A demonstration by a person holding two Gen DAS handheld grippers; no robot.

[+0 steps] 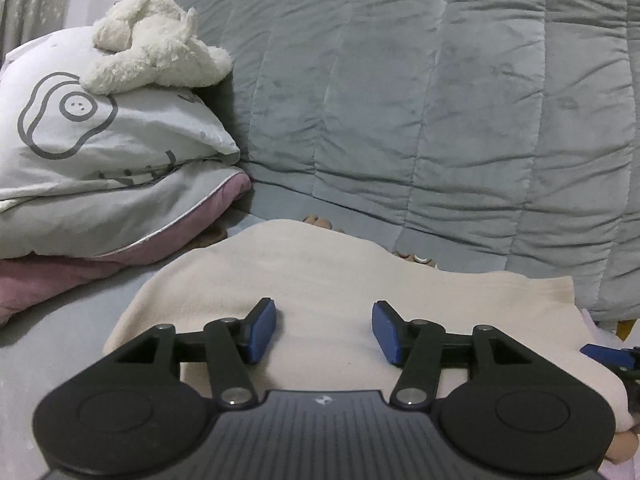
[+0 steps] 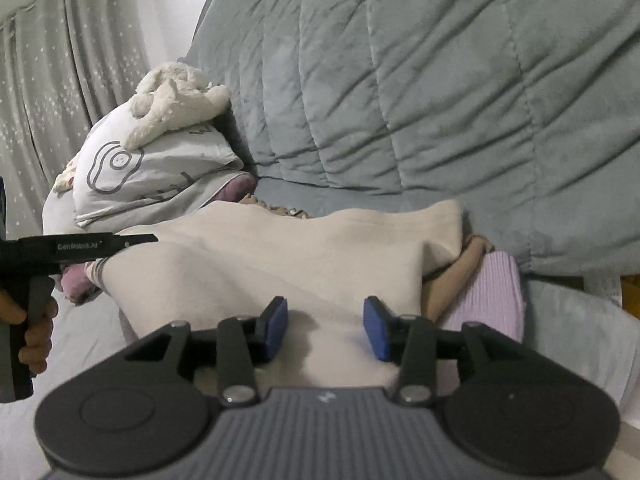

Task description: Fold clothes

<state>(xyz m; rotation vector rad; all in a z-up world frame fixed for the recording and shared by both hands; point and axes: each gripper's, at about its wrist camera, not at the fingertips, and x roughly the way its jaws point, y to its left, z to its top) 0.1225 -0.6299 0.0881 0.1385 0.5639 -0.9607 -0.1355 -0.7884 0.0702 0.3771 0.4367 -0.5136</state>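
Note:
A cream garment (image 1: pixel 320 276) lies folded on top of a pile of clothes on the grey bed; in the right wrist view the cream garment (image 2: pixel 280 256) covers a tan piece (image 2: pixel 448 284) and a lilac ribbed piece (image 2: pixel 492 300). My left gripper (image 1: pixel 324 330) hovers over its near edge, open, nothing between the blue pads (image 1: pixel 262 330). My right gripper (image 2: pixel 326 326) is open too, just above the garment's near right part. The left tool's body (image 2: pixel 76 246) and the hand holding it show at the left of the right wrist view.
A grey quilted duvet (image 1: pixel 440 100) is heaped behind the pile. Stacked pillows (image 1: pixel 100 148) with a white plush toy (image 1: pixel 156 44) on top sit at the left. A pink cushion (image 1: pixel 48 280) lies under them. Grey curtains (image 2: pixel 60 80) hang far left.

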